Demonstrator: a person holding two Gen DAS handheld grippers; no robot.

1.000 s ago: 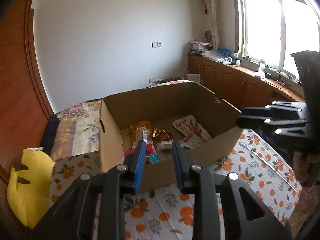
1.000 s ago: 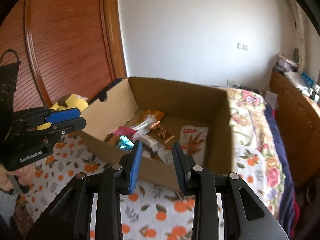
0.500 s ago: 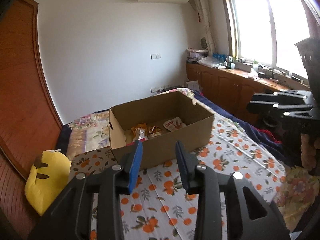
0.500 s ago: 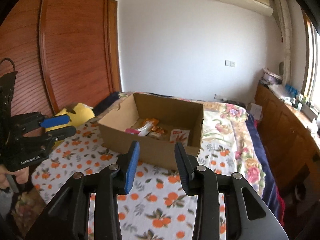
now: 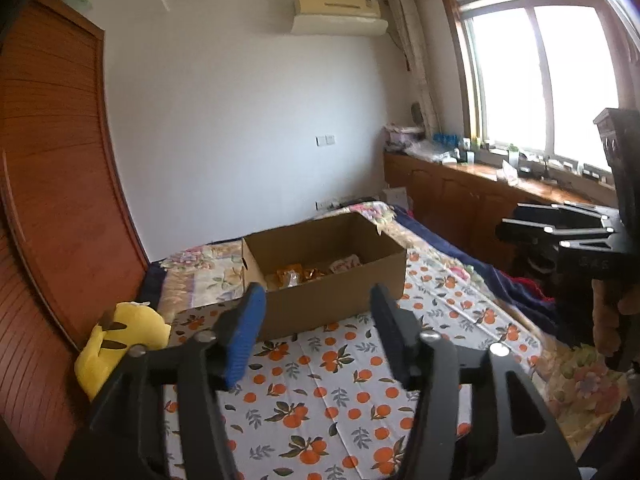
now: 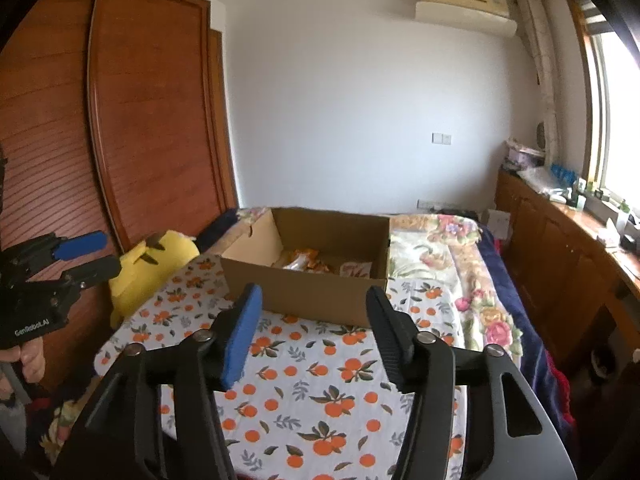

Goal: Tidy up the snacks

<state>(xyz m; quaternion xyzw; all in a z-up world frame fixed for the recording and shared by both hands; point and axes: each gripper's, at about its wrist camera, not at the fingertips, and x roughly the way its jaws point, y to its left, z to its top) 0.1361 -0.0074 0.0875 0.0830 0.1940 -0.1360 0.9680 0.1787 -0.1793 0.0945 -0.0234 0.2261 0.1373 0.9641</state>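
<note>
my left gripper [image 5: 316,320] and right gripper [image 6: 312,320] have just been opening, nothing between the jaws. the snacks [image 6: 316,262] lie in the cardboard box [image 6: 304,292] on the bed [image 6: 320,380], well ahead.

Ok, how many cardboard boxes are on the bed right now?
1. The cardboard box sits open on the orange-print sheet, snack packets inside, with a yellow plush toy off its left side. None seems hidden.

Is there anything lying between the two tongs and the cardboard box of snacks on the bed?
Nothing visible. Only bare orange-print sheet lies between the left tongs, the right tongs and the box. Both tongs are open and empty. The yellow plush sits off to the side.
</note>
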